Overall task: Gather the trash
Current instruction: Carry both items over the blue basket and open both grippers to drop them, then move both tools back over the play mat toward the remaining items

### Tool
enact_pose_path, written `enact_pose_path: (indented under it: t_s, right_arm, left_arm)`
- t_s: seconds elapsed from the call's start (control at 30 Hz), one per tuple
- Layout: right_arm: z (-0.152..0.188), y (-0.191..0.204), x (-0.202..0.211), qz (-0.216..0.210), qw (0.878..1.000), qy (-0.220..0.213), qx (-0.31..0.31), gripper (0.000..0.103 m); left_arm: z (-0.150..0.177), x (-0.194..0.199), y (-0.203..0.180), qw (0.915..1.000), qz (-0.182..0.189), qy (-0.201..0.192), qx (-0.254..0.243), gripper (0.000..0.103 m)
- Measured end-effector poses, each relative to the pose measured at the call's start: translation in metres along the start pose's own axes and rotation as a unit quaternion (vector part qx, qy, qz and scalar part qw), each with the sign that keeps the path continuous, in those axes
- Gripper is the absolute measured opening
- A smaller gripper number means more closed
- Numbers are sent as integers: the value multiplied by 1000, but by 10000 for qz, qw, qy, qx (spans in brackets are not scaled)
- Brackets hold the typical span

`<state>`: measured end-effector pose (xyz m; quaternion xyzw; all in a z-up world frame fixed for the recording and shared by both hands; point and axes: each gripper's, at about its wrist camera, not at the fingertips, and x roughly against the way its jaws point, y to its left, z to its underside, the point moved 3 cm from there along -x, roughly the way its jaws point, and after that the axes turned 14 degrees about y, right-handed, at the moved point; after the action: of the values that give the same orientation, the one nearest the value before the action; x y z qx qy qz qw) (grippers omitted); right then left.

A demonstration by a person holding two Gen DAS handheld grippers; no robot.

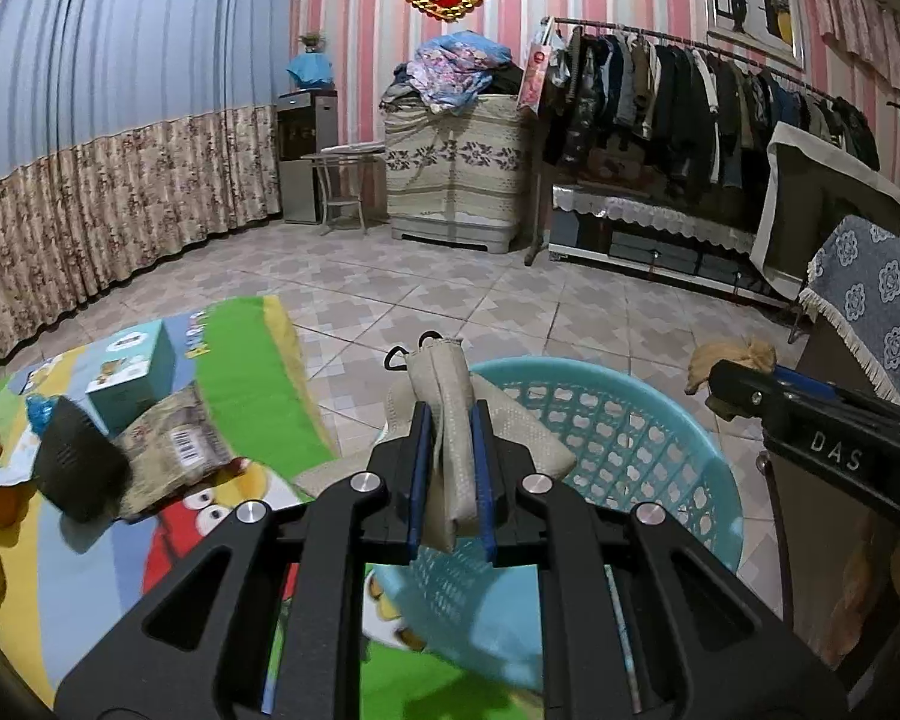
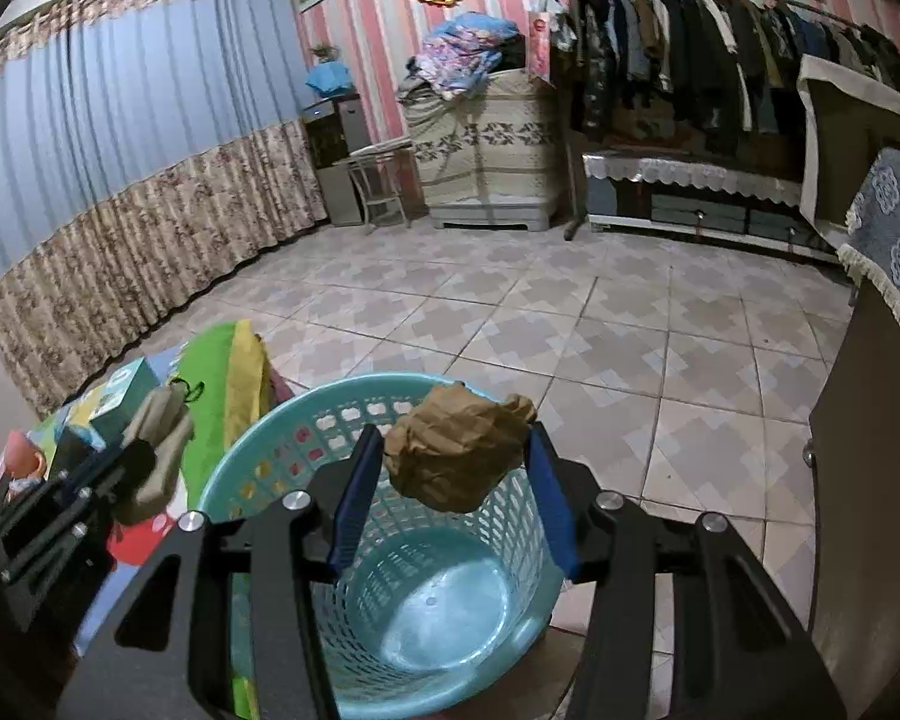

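Observation:
A turquoise plastic mesh basket (image 2: pixel 252 468) stands on the tiled floor beside a colourful play mat; its inside looks bare. My right gripper (image 2: pixel 453 444) is shut on a crumpled brown paper ball (image 2: pixel 456 456), held over the basket's mouth. My left gripper (image 1: pixel 452 414) is shut on a folded beige cloth pouch (image 1: pixel 447 396) with black cord loops, at the basket's (image 1: pixel 600 420) left rim. In the right wrist view the left gripper (image 2: pixel 150 450) and its pouch (image 2: pixel 156 444) hang left of the basket. In the left wrist view the right gripper (image 1: pixel 726 381) with the paper ball (image 1: pixel 732 357) shows at right.
On the play mat (image 1: pixel 240 372) lie a light blue box (image 1: pixel 132 378), a black object (image 1: pixel 78 462), a printed packet with a barcode (image 1: pixel 174 450) and a doll at the left edge. A cabinet with a blue cloth (image 1: pixel 870 312) stands at right. Clothes rack along the far wall.

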<state>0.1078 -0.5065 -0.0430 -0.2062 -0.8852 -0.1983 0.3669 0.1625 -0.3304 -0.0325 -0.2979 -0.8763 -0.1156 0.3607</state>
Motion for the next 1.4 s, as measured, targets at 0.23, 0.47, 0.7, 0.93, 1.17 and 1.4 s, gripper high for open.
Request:
enact_pose_path:
  t_s: [0.23,0.47,0.7,0.93,1.17,1.4]
  right_arm:
    - [-5,-3,-10,42,9999,108,-5,49]
    - [-5,-5,-15,54,9998,199,-41,49]
    - [-3,1,-17,67,9997,218,32,49]
    - [-2,14,-26,-27,9996,286,65,49]
    - [-4,30,-44,-187,9989,426,55,54]
    - [-5,35,-44,-109,9989,451,52,78]
  left_arm:
    - [-7,-9,-7,9999,-21,0,-111,20]
    - [-11,-10,0,9998,-177,-32,-77,50]
    - [-20,-3,23,9992,-356,-122,113,66]
    - [-22,7,42,9977,-589,-295,147,80]
    - [-19,12,60,9965,-739,-291,269,88]
    - [-14,16,77,9949,-875,-278,427,91]
